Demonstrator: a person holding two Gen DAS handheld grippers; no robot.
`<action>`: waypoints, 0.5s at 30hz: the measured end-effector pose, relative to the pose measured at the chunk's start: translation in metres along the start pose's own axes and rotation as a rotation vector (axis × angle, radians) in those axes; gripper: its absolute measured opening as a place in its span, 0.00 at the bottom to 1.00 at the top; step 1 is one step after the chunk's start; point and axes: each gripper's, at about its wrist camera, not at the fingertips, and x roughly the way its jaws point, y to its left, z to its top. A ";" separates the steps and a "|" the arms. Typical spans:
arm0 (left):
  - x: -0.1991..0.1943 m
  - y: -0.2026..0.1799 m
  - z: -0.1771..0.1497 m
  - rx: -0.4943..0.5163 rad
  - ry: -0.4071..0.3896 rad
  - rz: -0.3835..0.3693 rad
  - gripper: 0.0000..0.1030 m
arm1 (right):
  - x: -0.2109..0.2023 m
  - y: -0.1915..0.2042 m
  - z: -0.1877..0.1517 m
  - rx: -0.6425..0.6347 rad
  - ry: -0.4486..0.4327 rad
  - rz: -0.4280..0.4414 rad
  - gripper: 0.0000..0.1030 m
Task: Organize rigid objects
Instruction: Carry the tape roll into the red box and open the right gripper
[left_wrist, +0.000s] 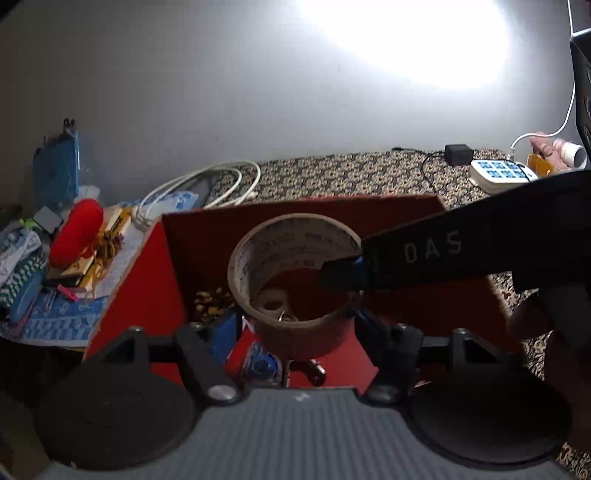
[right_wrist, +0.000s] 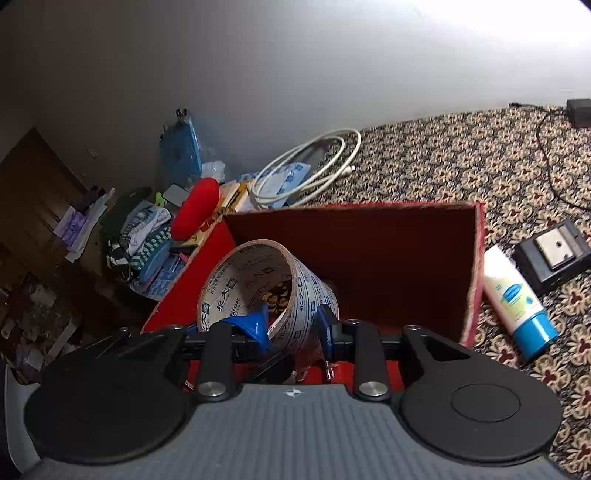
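Note:
A wide roll of brown packing tape with a printed cardboard core hangs over the open red box. My left gripper is shut on the roll, one finger against each outer side. My right gripper reaches in from the right, a fingertip inside the core. In the right wrist view the roll tilts left. There my right gripper is shut on its wall, one blue pad inside and one outside. The red box holds gold pieces and small packets below the roll.
A white lotion tube with a blue cap and a black device lie right of the box on the patterned cloth. A coiled white cable, a red pouch and piled clothes sit left. A white power strip lies far right.

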 end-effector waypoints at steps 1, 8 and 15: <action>0.005 0.007 -0.002 -0.005 0.023 -0.012 0.64 | 0.008 0.001 -0.003 0.009 0.016 -0.008 0.10; 0.020 0.037 -0.011 -0.039 0.098 -0.073 0.72 | 0.047 0.003 -0.020 0.099 0.109 -0.047 0.10; 0.020 0.047 -0.013 -0.023 0.086 -0.073 0.81 | 0.054 0.005 -0.022 0.135 0.103 -0.052 0.13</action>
